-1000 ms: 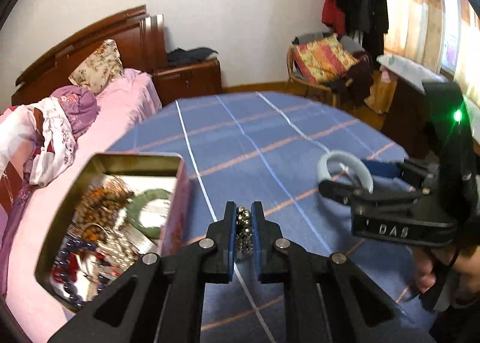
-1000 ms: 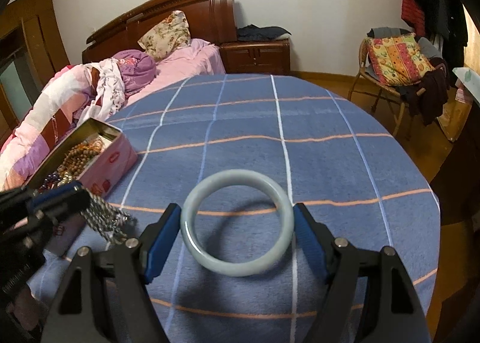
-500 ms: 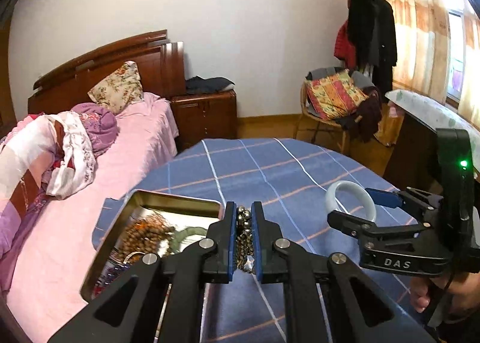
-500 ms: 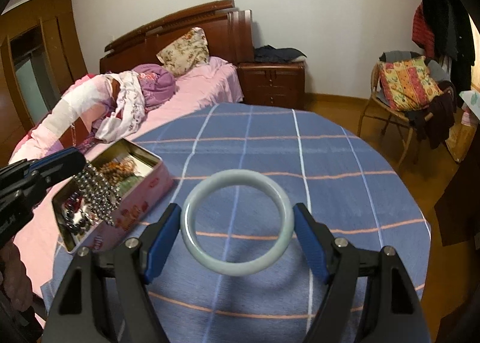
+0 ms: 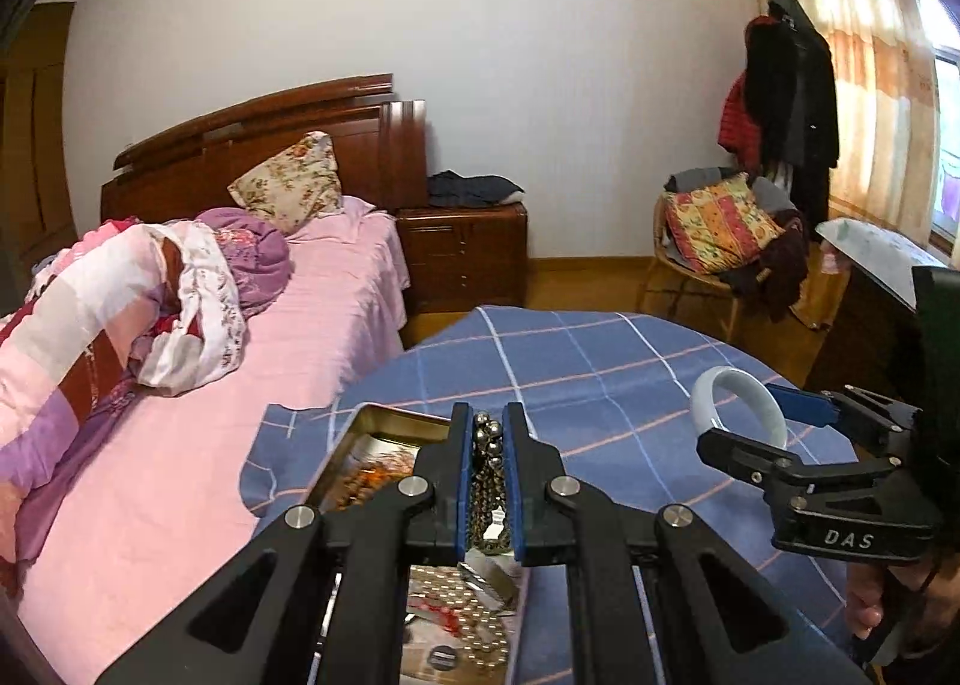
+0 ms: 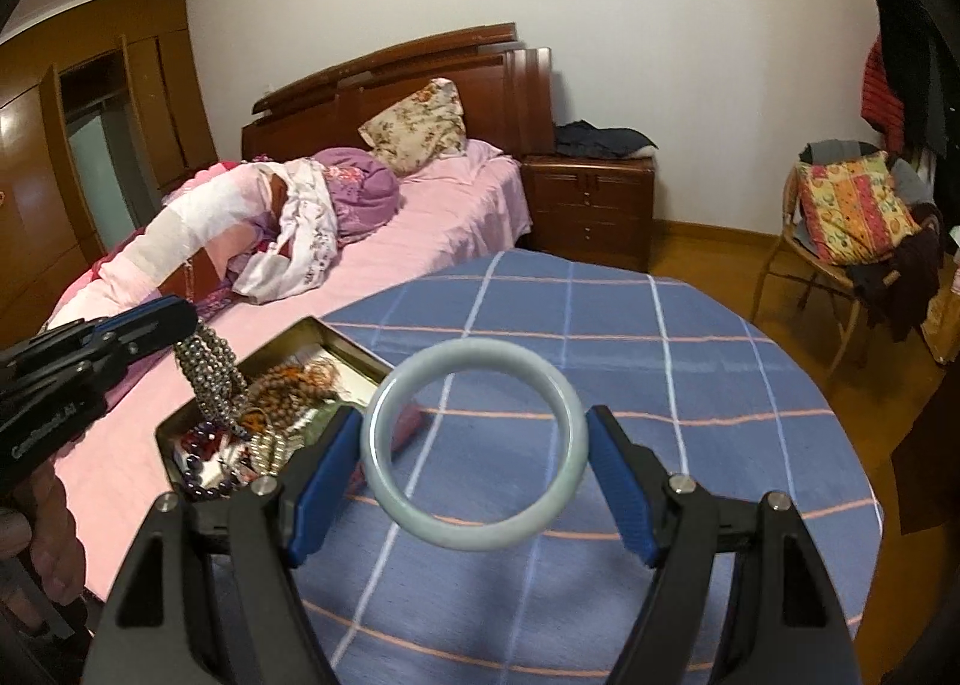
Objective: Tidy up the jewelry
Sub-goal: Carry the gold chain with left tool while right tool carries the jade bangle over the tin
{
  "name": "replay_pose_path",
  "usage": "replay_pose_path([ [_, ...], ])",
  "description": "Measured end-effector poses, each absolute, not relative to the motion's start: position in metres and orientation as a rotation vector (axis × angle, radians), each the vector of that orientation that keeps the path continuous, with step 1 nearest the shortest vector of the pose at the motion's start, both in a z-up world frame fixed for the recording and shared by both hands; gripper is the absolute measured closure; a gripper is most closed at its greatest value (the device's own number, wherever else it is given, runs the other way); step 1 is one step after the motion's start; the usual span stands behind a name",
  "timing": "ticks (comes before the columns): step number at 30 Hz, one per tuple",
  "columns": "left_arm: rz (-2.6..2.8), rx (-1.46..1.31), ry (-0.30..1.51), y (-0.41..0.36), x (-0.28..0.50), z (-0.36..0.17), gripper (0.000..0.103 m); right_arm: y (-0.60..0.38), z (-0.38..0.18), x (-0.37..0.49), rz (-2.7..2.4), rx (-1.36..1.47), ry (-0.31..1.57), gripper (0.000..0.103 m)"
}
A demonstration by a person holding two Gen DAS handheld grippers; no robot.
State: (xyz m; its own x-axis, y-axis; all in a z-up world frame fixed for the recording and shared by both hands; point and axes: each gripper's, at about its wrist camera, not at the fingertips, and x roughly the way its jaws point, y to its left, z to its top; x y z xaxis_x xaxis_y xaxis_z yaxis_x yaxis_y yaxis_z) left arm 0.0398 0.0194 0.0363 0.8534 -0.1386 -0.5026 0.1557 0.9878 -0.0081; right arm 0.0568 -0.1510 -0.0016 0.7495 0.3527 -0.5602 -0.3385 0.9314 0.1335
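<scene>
I've lifted my left gripper (image 5: pixel 487 463), clamped on the bead necklace (image 6: pixel 213 370), over the tin (image 6: pixel 336 334); right gripper (image 6: pixel 474 496) grips the bangle (image 6: pixel 477 535) above the table (image 6: pixel 690 385). Drop next.

Open tablecloth (image 6: pixel 690 385) beyond tin (image 6: pixel 336 334)

left wrist: close above tin (image 5: pixel 384 427), faces bed | right wrist: beside it, same heading | shared: tin (image 6: pixel 336 337), table (image 6: pixel 690 385)
</scene>
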Motion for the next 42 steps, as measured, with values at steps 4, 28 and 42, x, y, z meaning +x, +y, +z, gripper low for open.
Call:
replay_pose_path([
  [4,-0.124,0.023,0.518,0.033,0.041,0.038,0.094,-0.139,0.003,0.058,0.407,0.011,0.606,0.025],
  [28,-0.018,-0.018,0.588,0.084,0.057,0.009,0.094,-0.052,-0.004,0.072,0.595,-0.035,0.608,0.025],
  [42,-0.014,-0.045,0.661,0.092,0.067,-0.018,0.094,-0.035,-0.029,0.082,0.613,-0.062,0.673,0.025],
])
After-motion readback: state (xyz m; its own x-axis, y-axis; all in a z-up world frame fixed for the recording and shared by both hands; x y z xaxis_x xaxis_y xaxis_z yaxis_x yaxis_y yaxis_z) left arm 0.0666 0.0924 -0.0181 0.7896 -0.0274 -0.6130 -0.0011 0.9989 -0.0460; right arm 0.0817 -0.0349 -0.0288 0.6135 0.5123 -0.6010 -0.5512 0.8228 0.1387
